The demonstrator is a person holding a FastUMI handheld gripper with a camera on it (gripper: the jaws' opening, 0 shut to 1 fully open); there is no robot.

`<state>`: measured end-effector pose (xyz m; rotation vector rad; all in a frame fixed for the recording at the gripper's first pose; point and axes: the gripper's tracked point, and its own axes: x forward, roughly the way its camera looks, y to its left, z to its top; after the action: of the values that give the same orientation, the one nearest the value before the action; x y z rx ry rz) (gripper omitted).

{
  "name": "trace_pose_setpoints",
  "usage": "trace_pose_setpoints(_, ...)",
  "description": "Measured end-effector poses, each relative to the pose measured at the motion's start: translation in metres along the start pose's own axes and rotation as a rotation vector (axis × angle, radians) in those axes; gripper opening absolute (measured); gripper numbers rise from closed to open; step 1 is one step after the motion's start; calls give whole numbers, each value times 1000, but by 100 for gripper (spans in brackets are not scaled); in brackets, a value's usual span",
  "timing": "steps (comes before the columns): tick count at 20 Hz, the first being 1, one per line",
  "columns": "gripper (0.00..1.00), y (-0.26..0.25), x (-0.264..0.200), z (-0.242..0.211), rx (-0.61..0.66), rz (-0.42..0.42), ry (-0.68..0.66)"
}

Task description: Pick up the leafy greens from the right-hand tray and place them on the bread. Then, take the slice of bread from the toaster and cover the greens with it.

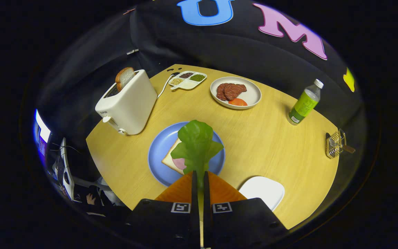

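the tool is closed on the leafy greens by the stem; light, limp, easily torn.

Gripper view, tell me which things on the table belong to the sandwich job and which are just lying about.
Part of the job:
gripper, shut on the leafy greens
bread slice on the blue plate
bread slice in the toaster
white toaster
empty white tray

Just lying about:
plate of meat slices and tomato
divided dish of beans
green-labelled bottle
wire rack
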<state>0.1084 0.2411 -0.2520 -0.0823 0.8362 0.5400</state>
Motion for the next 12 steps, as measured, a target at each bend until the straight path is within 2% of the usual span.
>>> trace_pose_setpoints(5,8,28,39,5,-7,-3,48)
trace_pose_setpoints(12,12,35,62,5,-19,-38,73)
